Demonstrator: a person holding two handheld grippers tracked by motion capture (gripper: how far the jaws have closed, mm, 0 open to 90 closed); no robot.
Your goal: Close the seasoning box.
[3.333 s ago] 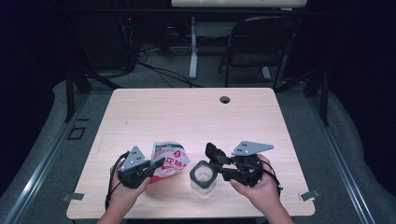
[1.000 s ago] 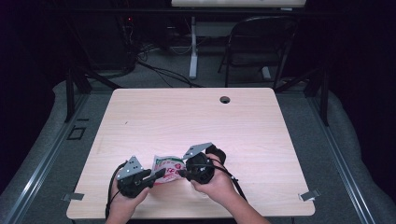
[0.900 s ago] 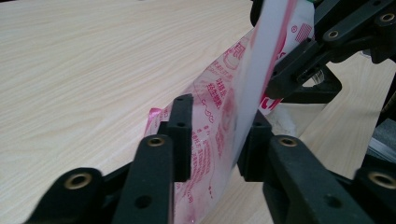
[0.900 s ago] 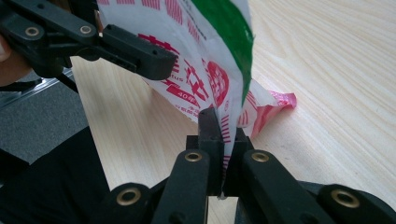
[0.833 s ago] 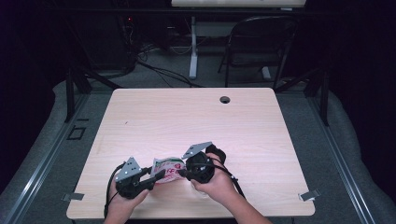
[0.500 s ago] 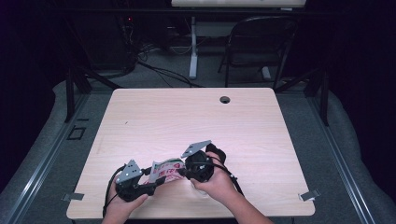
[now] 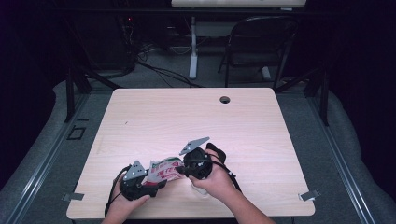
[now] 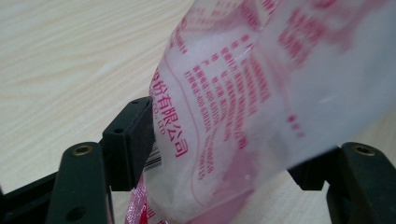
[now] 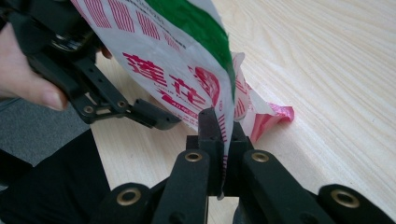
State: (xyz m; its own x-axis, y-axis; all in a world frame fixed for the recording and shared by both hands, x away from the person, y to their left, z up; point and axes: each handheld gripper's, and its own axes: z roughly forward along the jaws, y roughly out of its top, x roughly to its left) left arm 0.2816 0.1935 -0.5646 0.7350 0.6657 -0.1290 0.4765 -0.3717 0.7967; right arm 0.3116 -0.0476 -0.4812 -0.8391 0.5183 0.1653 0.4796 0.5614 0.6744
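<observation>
Near the front edge of the pale wooden table (image 7: 261, 121), a crinkled white plastic bag w/ red print and a green patch (image 7: 163, 169) hangs between two black handheld grippers. In the high view the left gripper (image 7: 154, 183) sits low and close to the table edge, w/ its grey three-cornered plate on top; the right gripper (image 7: 181, 169) is just beside it, slightly further in, held by a hand (image 7: 212, 179) wrapped around its body. From up there the bag is small and the jaw contact can't be made out.

The left gripper view gives what the top cam lacks: the bag (image 8: 243, 107) is translucent on this side, w/ red characters and a bit of barcode, and bulges between the two black jaws. Left jaw pad touches the film; right jaw is partly hidden behind the bag. Jaws stand wide but press on the bag's body, so it's grasping the bag.

The right gripper view shows the other face: bold red stripes, red lettering, a green band at top (image 9: 187, 60). The right gripper (image 9: 223, 140) is clenched tight on a thin edge of the bag, pads closed w/ the film pinched between. A crumpled red-white corner lies on the wood just beyond. The left gripper (image 9: 154, 115) and a thumb appear at upper left.
</observation>
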